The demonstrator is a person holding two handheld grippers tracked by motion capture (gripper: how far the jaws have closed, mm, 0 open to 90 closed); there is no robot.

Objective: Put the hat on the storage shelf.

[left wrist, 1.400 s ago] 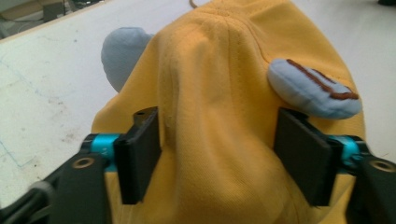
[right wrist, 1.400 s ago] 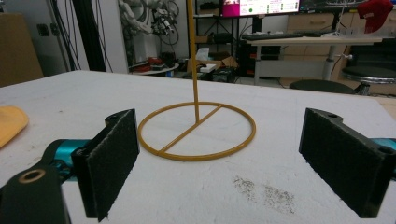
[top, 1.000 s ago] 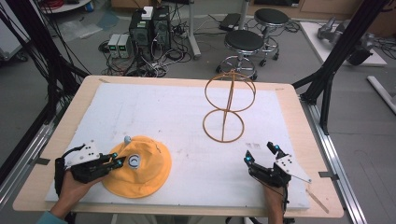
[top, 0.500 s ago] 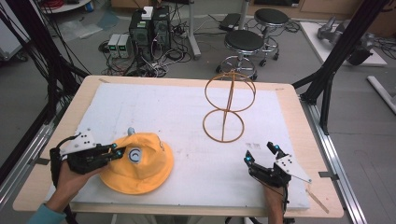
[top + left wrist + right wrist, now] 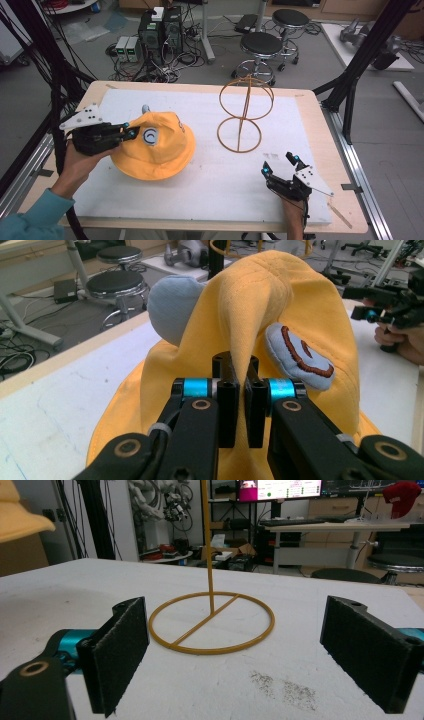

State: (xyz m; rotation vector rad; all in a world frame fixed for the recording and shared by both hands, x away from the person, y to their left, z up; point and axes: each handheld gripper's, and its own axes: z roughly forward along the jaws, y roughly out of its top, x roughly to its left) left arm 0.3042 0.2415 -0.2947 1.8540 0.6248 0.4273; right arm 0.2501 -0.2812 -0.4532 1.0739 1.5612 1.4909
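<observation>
As seen from above, your left gripper (image 5: pixel 131 133), clamped on the hat (image 5: pixel 155 147), has lifted its crown off the table (image 5: pixel 210 175) since a second ago. Left gripper view: jaws pinch a fold of fabric. Right gripper view: your jaws stand apart, facing the stand (image 5: pixel 211 622), the likely destination.

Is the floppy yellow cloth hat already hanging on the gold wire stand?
No, the yellow cloth hat is pinched by the left gripper, apart from the wire stand.

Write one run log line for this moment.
left claw: shut on yellow hat | right claw: open, empty | wire stand: upright, bare
</observation>
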